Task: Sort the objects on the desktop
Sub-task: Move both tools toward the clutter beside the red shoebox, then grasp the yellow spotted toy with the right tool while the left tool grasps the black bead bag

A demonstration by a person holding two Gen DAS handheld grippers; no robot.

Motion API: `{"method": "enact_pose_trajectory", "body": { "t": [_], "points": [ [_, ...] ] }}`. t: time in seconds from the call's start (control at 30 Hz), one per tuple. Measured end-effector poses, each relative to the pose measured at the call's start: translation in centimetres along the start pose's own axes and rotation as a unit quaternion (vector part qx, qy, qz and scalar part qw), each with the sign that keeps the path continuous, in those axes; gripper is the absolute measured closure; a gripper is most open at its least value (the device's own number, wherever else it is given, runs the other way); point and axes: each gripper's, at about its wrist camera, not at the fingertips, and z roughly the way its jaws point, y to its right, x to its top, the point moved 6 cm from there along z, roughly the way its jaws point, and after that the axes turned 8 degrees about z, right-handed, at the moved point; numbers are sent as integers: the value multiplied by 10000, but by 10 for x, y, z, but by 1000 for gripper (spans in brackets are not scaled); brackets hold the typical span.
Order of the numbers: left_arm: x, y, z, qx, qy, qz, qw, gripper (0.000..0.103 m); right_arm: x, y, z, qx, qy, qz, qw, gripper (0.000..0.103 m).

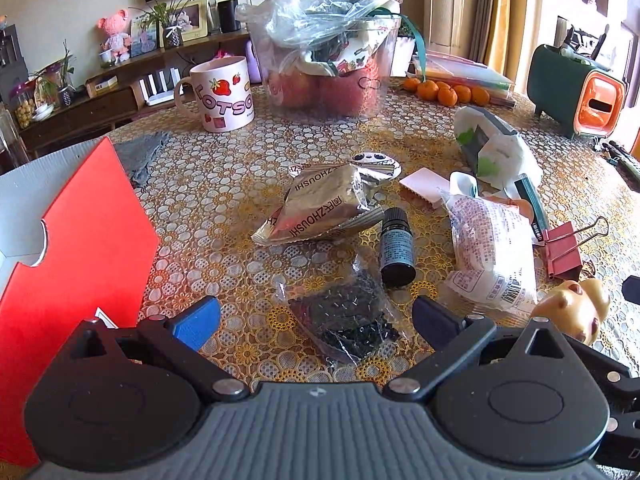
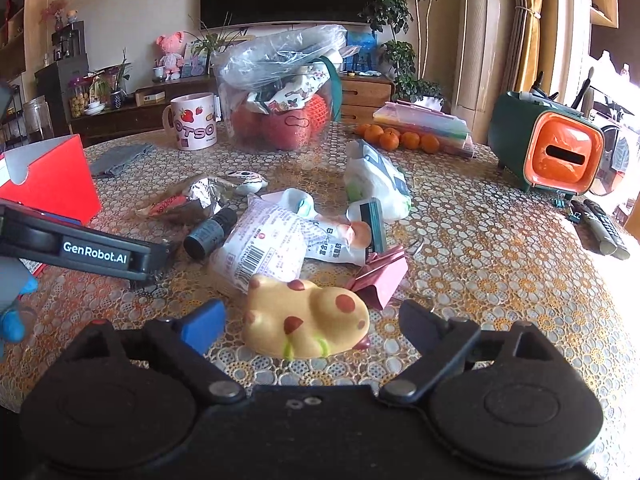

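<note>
On the left wrist view, our left gripper (image 1: 316, 322) has its jaws spread wide, holding nothing, with a clear bag of dark bits (image 1: 348, 316) lying on the table (image 1: 224, 184) between the fingers. Just beyond it lie a dark little bottle (image 1: 396, 250) and a silver foil packet (image 1: 320, 208); the red box (image 1: 80, 240) stands at left.

Over to the right wrist view: our right gripper (image 2: 312, 322) is spread too, empty, a yellow spotted toy (image 2: 304, 320) between its fingers, a pink binder clip (image 2: 380, 276) just behind it.
</note>
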Motion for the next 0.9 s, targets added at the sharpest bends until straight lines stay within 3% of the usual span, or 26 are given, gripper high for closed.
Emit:
{"method": "enact_pose_trajectory", "body": {
  "t": [0.3,0.37,0.47,0.53,0.8,0.9],
  "points": [
    [-2,-3,16,-77,-193,-166,9996,1,-4,-2,13,25,-120,-36,9999,10],
    [-3,-3,17,-169,-222,-225,9994,6,-5,-3,14,9,-125,-52,9999,12],
    [-3,-4,16,-328,-249,-355,9985,15,-5,-2,15,26,-151,-23,9999,15],
    [-3,-2,15,-369,-237,-360,9984,27,-6,-2,15,16,-151,-10,9999,16],
    [-4,-5,14,-474,-286,-433,9975,60,-4,-2,13,-3,-130,54,9999,27],
    [-5,-6,12,-477,-283,-395,9977,65,-3,-3,10,-23,-81,50,10000,29]
  ]
}}
